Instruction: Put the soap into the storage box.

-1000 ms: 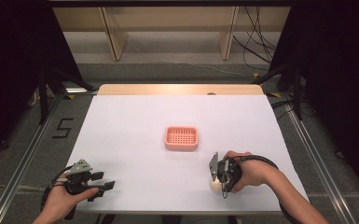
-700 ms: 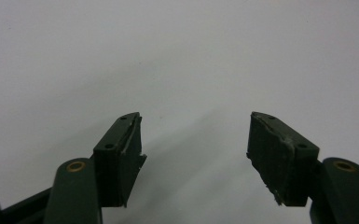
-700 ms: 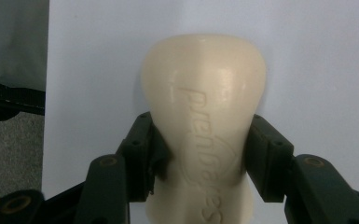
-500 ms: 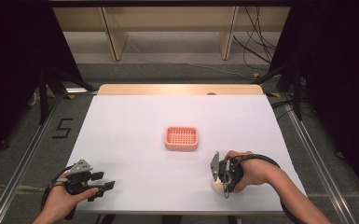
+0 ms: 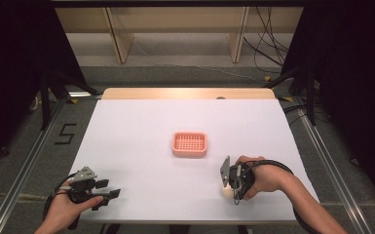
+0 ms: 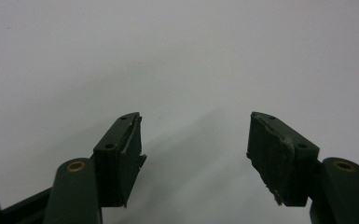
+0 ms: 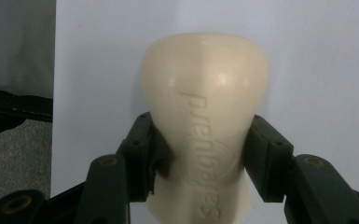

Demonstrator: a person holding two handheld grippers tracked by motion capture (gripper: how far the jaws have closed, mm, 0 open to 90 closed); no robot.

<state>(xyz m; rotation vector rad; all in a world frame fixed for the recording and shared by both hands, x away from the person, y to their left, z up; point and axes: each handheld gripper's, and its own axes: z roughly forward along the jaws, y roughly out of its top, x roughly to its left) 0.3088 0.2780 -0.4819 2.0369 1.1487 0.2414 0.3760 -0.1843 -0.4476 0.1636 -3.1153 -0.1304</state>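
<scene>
A cream bar of soap with raised lettering sits between the jaws of my right gripper, which is shut on it. In the high view that right gripper is near the table's front right, with the soap showing pale beneath it. A pink soap dish with a slotted floor rests at the table's centre, well beyond the soap. My left gripper lies at the front left corner, and in the left gripper view its jaws stand open over bare white table.
The white table has a wooden strip along its far edge. Past the table's left front edge, the right gripper view shows grey floor. Wooden shelf legs and cables lie beyond the table.
The right gripper with the soap has shifted slightly toward the front and right. The left gripper has stayed put.
</scene>
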